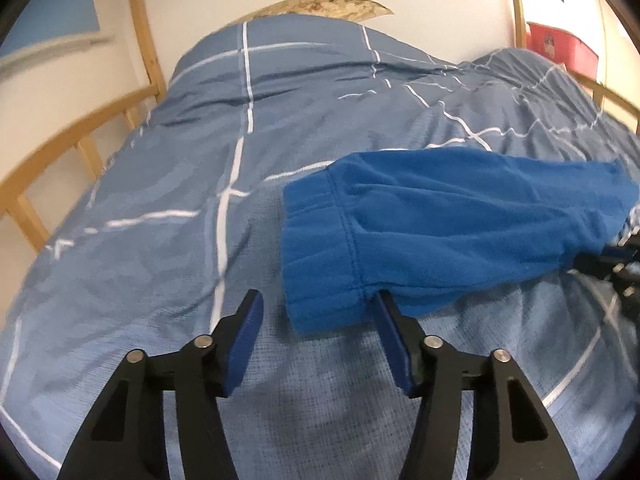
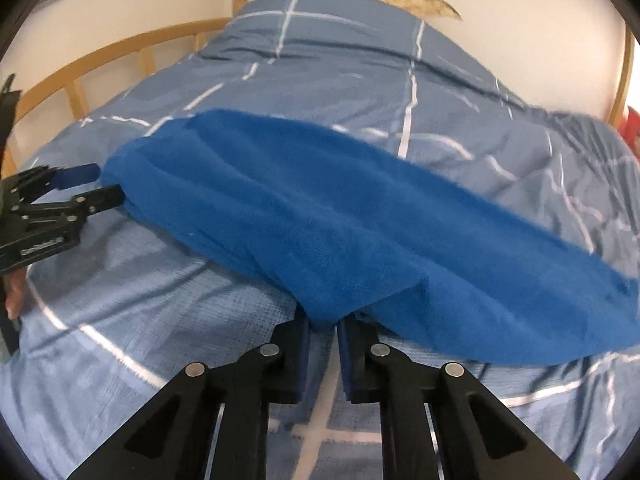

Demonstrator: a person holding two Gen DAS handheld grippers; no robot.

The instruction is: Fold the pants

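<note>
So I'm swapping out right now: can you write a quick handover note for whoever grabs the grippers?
Left gripper: open, one finger tucked against the waistband of the blue pants.
Right gripper: shut on the pants' fabric edge at the other end.
Pants lie lengthwise on the checked duvet, apparently already folded leg over leg.
Left: close left on the waistband, fold end to end, smooth flat.

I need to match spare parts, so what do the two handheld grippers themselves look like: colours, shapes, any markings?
Both match. The left gripper and right gripper have glossy black angular linkage arms with triangular cut-outs, joined by round silver pivot pins. Each finger ends in a flat rectangular blue pad. In the right view, the left gripper's black body carries small white lettering, too blurred to read. No cables or sleeves show.
</note>
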